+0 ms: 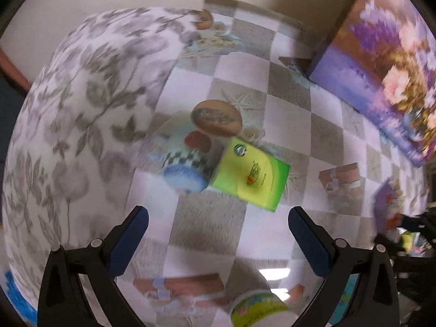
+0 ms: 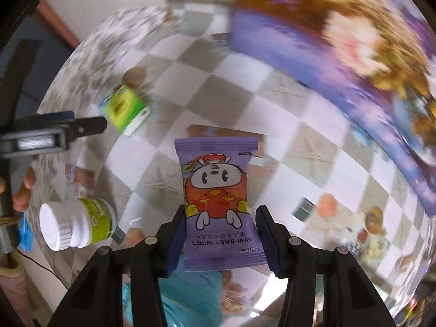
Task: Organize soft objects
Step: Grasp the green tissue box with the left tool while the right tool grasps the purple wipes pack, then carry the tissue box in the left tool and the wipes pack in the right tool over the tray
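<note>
My right claw [image 2: 220,241] is clenched on a purple foil pack of mini baby wipes [image 2: 218,199], low in the middle of the right wrist view, above the checkered cloth on the counter [image 2: 275,81]. My left claw [image 1: 218,231] stands released over the cloth with nothing between its blue pads. A green-yellow soft tissue pack [image 1: 250,174] lies just above it at centre frame. A white-capped plastic bottle [image 2: 77,224] sits lower left.
</note>
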`<state>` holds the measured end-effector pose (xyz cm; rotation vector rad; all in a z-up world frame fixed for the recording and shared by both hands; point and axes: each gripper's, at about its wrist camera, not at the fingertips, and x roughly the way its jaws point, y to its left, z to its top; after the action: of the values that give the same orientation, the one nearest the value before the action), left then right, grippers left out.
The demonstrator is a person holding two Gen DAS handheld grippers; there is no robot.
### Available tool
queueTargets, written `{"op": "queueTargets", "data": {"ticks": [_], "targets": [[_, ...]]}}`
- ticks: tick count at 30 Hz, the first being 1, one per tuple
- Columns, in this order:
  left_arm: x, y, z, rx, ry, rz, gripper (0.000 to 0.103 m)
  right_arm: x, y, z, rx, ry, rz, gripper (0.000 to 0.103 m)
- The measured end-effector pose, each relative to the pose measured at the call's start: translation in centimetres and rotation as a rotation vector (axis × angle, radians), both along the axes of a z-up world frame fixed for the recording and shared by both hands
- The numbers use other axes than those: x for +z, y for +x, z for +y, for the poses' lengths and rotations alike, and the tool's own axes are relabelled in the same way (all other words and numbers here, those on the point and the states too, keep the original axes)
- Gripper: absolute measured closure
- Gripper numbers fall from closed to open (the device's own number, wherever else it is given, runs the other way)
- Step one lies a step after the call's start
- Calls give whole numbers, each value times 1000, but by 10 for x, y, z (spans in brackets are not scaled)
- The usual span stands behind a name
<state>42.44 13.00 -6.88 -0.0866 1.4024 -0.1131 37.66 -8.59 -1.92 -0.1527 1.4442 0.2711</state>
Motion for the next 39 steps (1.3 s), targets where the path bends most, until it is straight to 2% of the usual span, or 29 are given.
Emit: {"op": "queueTargets", "data": {"ticks": [8,9,13,14,19,24,28,34,39], "targets": [[-27,25,-29,-76,46,4,2,11,-20,-40,-93,15,-3,50],[-30,27,-32,-88,60,0,4,12,-23,-44,-94,12,-2,50],[-39,35,-46,-114,77,5,33,8,-34,-51,-93,8,7,50],[-38,36,-49,-128,99,-9,35,5,-37,-52,-94,4,6,50],[-32,29,-50,-128,112,-18,35,9,-54,-63,-106,22,-4,50],[2,13,-34,-98,154,-74,35,28,-76,-72,-108,34,-42,50],[46,-15,-25,-74,171,-149,35,48,-102,-80,-118,31,-73,50],[112,-73,-35,-41,142,-258,35,74,-150,-96,-122,-20,-122,49],[148,-119,-63,-37,83,-321,35,88,-189,-121,-175,-18,-156,49]]}}
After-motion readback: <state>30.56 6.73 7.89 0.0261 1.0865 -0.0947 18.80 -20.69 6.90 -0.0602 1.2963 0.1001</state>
